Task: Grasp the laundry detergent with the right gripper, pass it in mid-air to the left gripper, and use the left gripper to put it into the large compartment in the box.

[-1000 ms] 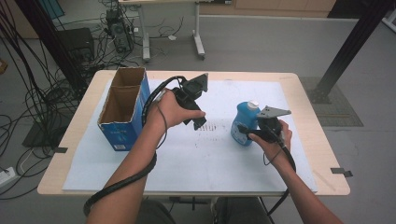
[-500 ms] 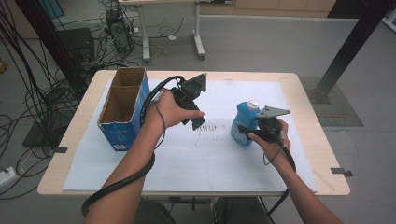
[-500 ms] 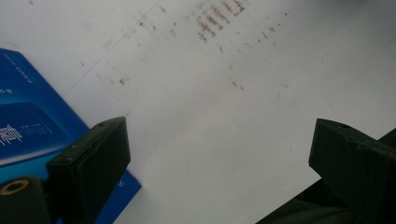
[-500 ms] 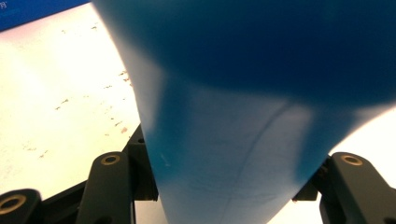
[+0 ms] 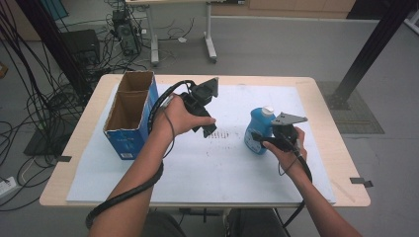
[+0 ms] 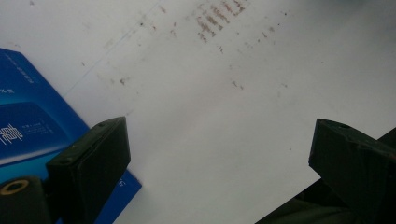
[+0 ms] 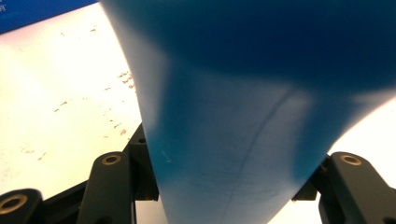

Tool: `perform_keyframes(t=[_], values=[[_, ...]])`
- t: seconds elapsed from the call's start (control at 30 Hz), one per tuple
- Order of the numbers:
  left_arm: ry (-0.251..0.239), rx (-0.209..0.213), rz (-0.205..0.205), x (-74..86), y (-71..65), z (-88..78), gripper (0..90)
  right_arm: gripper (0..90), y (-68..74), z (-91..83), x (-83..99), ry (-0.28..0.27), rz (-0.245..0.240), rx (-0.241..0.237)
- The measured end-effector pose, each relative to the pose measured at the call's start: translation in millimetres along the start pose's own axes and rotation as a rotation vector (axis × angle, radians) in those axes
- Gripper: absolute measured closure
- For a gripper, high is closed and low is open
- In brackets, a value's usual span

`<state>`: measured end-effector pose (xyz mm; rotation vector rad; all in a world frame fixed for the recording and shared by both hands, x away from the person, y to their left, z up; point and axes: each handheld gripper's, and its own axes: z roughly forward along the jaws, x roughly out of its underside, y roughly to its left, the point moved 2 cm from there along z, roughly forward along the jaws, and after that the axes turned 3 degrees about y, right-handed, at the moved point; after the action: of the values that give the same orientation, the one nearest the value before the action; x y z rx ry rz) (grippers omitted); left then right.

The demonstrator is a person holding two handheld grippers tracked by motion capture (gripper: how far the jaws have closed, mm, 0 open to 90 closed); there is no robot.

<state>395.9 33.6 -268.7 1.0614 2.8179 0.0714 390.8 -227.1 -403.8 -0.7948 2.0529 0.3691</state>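
A blue bottle with a white cap stands upright on the white mat, right of the middle. My right gripper is shut on its lower body from the right. In the right gripper view the bottle sits pressed between the two black jaws of the right gripper. My left gripper hangs over the mat's middle and points down, next to the blue box. In the left gripper view the left gripper is open, with bare mat between its jaws.
The blue box is an open-topped carton standing at the table's left. The white mat covers most of the wooden table and has brown smudges at its middle. Cables and desk legs lie on the floor behind.
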Motion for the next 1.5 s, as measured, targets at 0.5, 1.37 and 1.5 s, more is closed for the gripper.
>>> perform_keyframes(t=[0.5, 1.37, 1.5], values=[[0.003, -0.006, 0.008, -0.9, 0.5, 0.3, 5.9, 45.2, 0.7, -0.2, -1.0, 0.005, -0.013, 0.004], [0.005, -0.019, 0.076, -6.0, 10.6, -7.9, 6.3, 45.4, -9.8, -2.8, -9.3, 0.019, 0.004, -0.031], [0.004, -0.025, 0.1, -7.5, 12.8, -11.8, 6.3, 45.3, -13.4, -4.6, -12.9, 0.017, 0.013, -0.048]])
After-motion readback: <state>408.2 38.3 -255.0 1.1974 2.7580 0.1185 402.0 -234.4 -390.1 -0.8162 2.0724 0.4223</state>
